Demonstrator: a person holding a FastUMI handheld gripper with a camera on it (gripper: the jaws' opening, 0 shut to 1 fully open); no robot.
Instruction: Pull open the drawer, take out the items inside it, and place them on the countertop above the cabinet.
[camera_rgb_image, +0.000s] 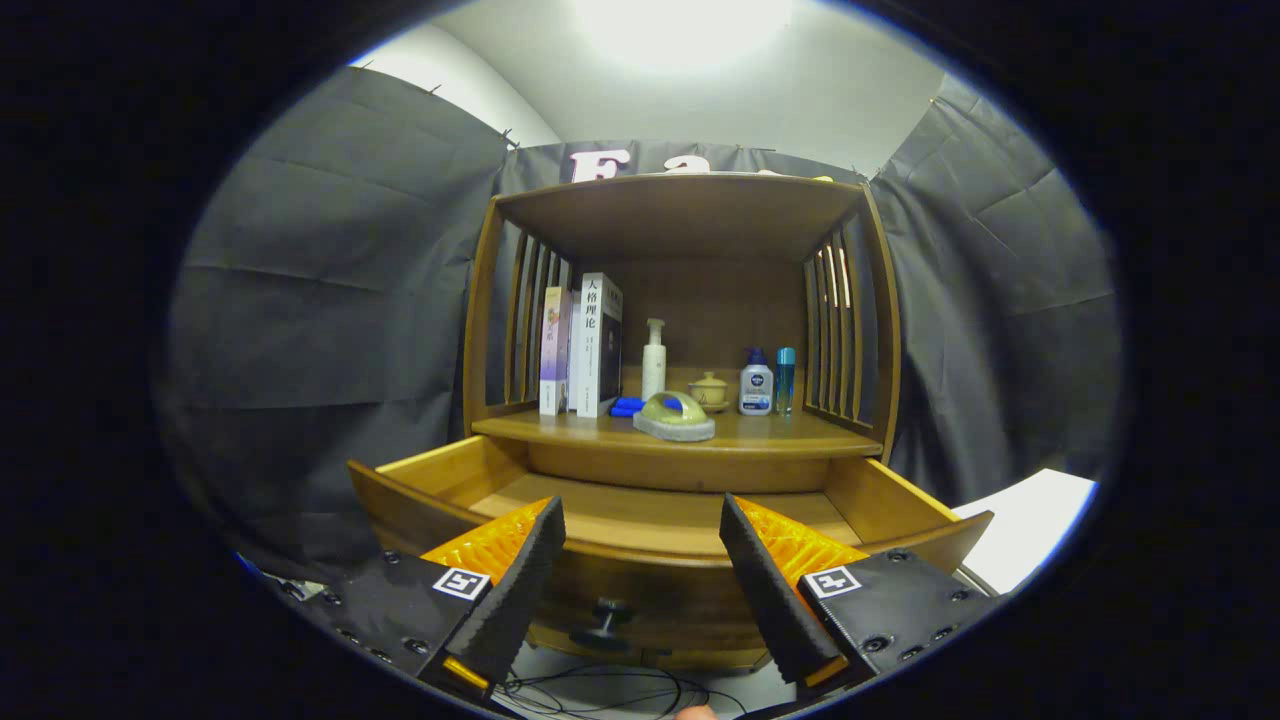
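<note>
Drawer stands open; collision risks lie at the shelf lip and the crowded countertop

Drawer (660, 515) of warm brown wood is pulled well out of the wooden cabinet (680, 230), its front panel and dark round knob (605, 612) just below the fingers. What shows of its floor looks bare, though the near part is hidden behind the front panel, so an item could be missed there. The countertop (790, 435) juts over the drawer's back; lifting straight up from deep inside risks striking that edge. On it stand upright books (585, 345), a white pump bottle (653, 358), a pale green and blue object (675, 415), a small lidded pot (709, 390) and two small bottles (768, 382). Open room is the bare strip on the right front. The gripper (642, 545) is spread wide, holding nothing; a careless sweep could topple the bottles.
</note>
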